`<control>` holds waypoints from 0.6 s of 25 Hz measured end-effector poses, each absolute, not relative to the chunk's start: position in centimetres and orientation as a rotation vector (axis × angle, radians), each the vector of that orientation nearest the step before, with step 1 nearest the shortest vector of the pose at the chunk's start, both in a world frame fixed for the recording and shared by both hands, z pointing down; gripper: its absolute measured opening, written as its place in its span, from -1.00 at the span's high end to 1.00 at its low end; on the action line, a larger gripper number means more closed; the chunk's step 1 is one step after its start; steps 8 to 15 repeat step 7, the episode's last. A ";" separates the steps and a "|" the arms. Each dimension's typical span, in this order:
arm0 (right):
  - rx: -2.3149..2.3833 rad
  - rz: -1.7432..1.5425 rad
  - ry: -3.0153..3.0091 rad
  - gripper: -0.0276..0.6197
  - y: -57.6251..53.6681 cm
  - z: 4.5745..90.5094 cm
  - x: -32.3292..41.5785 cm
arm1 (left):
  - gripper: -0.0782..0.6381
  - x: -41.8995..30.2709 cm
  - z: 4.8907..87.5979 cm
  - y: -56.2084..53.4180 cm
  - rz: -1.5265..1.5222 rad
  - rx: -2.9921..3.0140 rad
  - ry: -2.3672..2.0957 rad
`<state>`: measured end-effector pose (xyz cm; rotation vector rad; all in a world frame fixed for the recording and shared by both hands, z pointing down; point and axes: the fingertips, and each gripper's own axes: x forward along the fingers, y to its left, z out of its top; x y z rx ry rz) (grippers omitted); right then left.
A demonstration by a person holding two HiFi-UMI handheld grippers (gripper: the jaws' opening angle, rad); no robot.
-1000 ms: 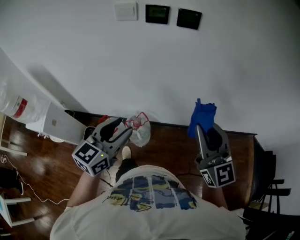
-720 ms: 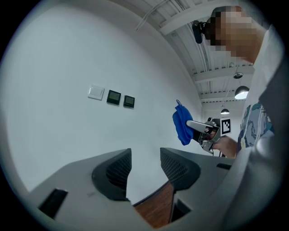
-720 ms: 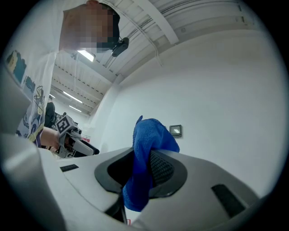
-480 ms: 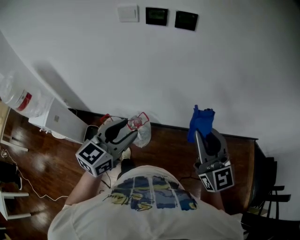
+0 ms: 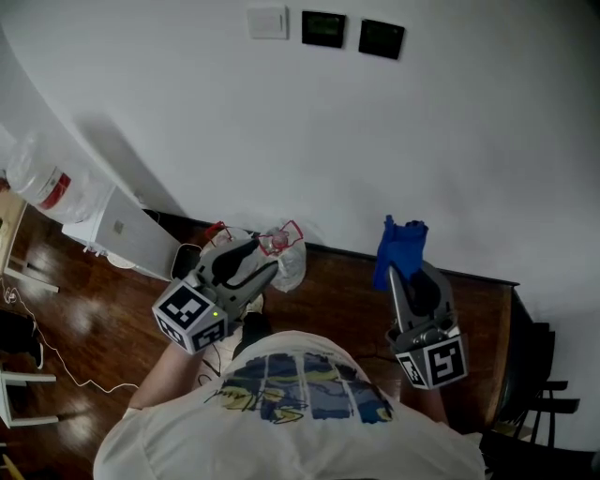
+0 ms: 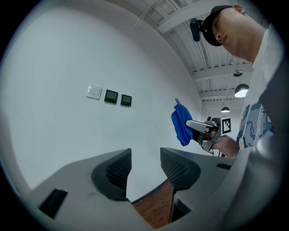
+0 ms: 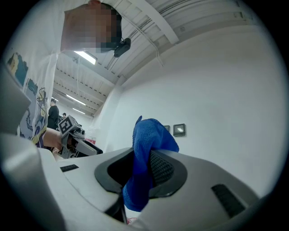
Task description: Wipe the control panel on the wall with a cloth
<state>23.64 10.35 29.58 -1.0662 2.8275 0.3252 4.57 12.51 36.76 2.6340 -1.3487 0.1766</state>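
Note:
High on the white wall are two dark control panels (image 5: 324,28) (image 5: 382,38) beside a white switch plate (image 5: 268,22). In the left gripper view the panels (image 6: 111,96) (image 6: 126,100) appear far ahead. My right gripper (image 5: 405,267) is shut on a blue cloth (image 5: 400,246), which sticks up past its tips and hangs down between the jaws (image 7: 146,153). It is held well below the panels and short of the wall. My left gripper (image 5: 267,267) is open and holds nothing, with only wall and floor in its gap (image 6: 145,167).
A white plastic bag (image 5: 286,261) lies on the wooden floor at the wall's foot. A white box-like unit (image 5: 122,239) and a clear bag with red print (image 5: 42,187) stand at the left. Dark furniture (image 5: 525,347) is at the right.
Both grippers keep nearly the same pose. The head view has shifted slightly, and the left gripper has drifted a little right. The cloth stays gripped.

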 end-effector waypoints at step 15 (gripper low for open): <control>-1.050 0.323 2.830 0.64 11.1 29.7 23.8 | 0.28 4.8 37.2 13.4 0.187 2.624 -1.352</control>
